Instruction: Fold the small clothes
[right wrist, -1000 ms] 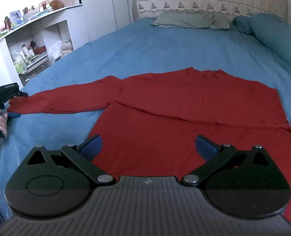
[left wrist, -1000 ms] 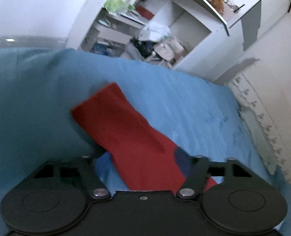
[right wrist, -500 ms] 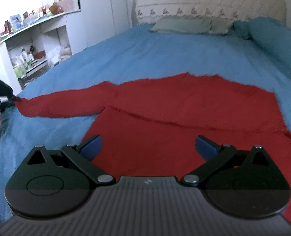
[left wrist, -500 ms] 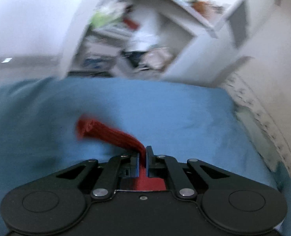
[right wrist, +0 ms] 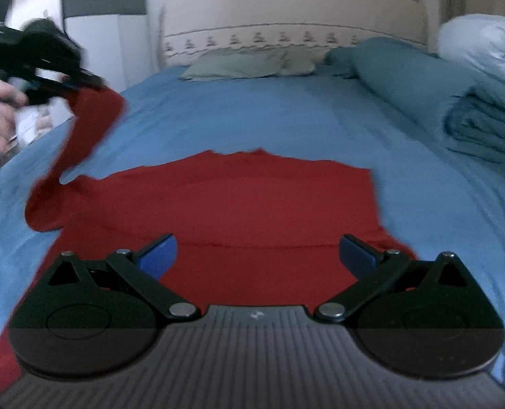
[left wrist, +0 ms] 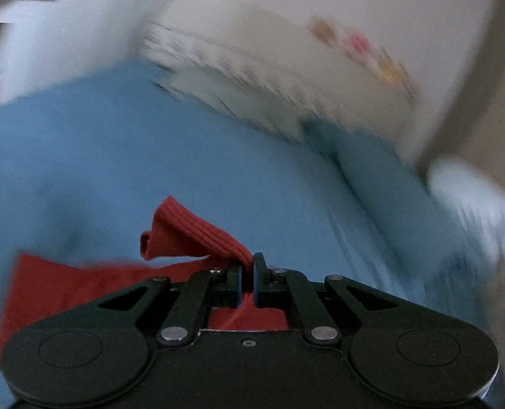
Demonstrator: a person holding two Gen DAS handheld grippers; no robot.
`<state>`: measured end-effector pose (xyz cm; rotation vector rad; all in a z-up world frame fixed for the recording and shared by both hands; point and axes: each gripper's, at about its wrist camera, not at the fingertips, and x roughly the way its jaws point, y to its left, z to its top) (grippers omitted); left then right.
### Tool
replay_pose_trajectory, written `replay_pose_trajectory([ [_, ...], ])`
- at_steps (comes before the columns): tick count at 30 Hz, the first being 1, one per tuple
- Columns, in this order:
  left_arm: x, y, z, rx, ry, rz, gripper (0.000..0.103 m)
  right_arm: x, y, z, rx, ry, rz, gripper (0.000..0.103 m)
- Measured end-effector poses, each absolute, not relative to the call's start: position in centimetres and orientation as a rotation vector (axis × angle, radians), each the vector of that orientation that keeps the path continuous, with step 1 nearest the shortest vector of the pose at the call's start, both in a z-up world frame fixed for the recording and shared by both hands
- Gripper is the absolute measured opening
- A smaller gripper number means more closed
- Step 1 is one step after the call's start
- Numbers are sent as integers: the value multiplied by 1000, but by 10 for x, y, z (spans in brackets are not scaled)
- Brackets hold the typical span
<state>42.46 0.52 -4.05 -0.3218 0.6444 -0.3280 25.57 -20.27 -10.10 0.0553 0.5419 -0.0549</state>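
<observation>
A red long-sleeved top (right wrist: 239, 211) lies flat on the blue bed sheet (right wrist: 252, 116). Its left sleeve (right wrist: 82, 136) is lifted off the bed and hangs up toward the left gripper (right wrist: 82, 81), held in a hand at the upper left of the right wrist view. In the left wrist view the left gripper (left wrist: 248, 266) is shut on the ribbed red cuff (left wrist: 191, 231), which sticks out above the jaws. My right gripper (right wrist: 257, 252) hovers open over the lower part of the top, nothing between its blue pads (right wrist: 158, 255).
A grey-green pillow (right wrist: 249, 63) and a pale headboard (right wrist: 293, 27) are at the far end of the bed. A folded blue-green duvet (right wrist: 440, 102) is stacked along the right side. White furniture (right wrist: 106, 34) stands at the left behind the hand.
The left gripper closed on the cuff and swung it up and inward, lifting the sleeve off the bed. The right gripper moved forward over the top and stayed open.
</observation>
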Motion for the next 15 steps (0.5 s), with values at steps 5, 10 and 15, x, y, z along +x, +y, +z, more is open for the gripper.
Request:
replay_pose_trajectory([
  [5,413,-73,-127,-146,814,-403,6,248,-250,-110,79,564,-105,103],
  [10,392,-85,-157,-47,807,-424,8,242,-278,-125,81,592,-128,103],
  [15,385,-73,-142,-23,757,-445,67,244,-287,-130,105,592,-140,103],
])
